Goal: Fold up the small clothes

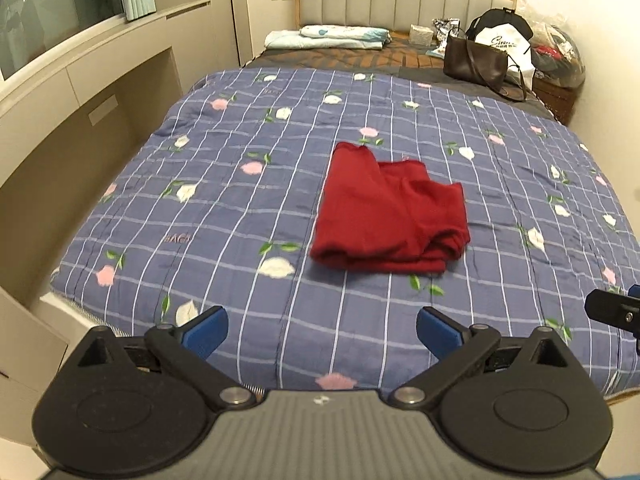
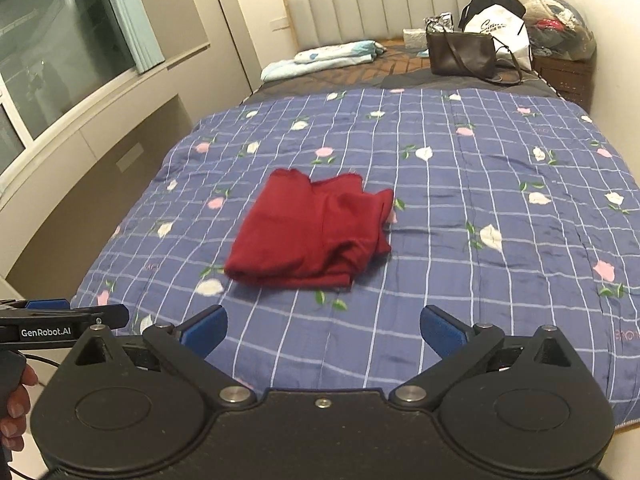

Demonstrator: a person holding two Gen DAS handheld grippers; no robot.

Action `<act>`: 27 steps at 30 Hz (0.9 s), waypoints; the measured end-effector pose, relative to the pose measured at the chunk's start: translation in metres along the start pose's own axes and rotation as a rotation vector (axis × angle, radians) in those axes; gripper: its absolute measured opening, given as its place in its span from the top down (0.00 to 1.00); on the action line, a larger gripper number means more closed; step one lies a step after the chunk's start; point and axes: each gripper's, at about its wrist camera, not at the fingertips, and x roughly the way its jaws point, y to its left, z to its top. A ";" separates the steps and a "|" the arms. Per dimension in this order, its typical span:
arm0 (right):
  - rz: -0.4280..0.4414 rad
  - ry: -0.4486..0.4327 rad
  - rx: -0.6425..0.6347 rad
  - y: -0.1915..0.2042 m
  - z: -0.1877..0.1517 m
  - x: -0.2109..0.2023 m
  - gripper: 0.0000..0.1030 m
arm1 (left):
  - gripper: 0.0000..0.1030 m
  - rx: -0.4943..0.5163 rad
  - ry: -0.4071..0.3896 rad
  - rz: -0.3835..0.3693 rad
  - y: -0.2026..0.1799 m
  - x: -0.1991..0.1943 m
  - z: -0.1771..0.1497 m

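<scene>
Red garment lies folded on the quilt; both tools gape wide, empty.

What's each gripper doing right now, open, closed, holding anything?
Left gripper: open, holding nothing, short of the red garment.
Right gripper: open, holding nothing, also short of the garment.

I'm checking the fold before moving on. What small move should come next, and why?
Probably tidy the red garment: its right side lies bunched in uneven layers. Both grippers, left and right, are open and apart from it, so the right could reach there first.
</scene>
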 end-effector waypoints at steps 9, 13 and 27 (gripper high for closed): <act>-0.002 0.035 0.027 0.000 -0.009 0.005 0.01 | 0.01 -0.001 0.029 0.012 0.009 -0.003 -0.013; -0.003 0.033 0.027 0.000 -0.009 0.006 0.01 | 0.01 0.004 0.034 0.013 0.008 -0.003 -0.013; 0.002 0.051 0.025 -0.010 -0.007 0.009 0.01 | 0.01 0.001 0.046 0.003 -0.005 0.001 -0.006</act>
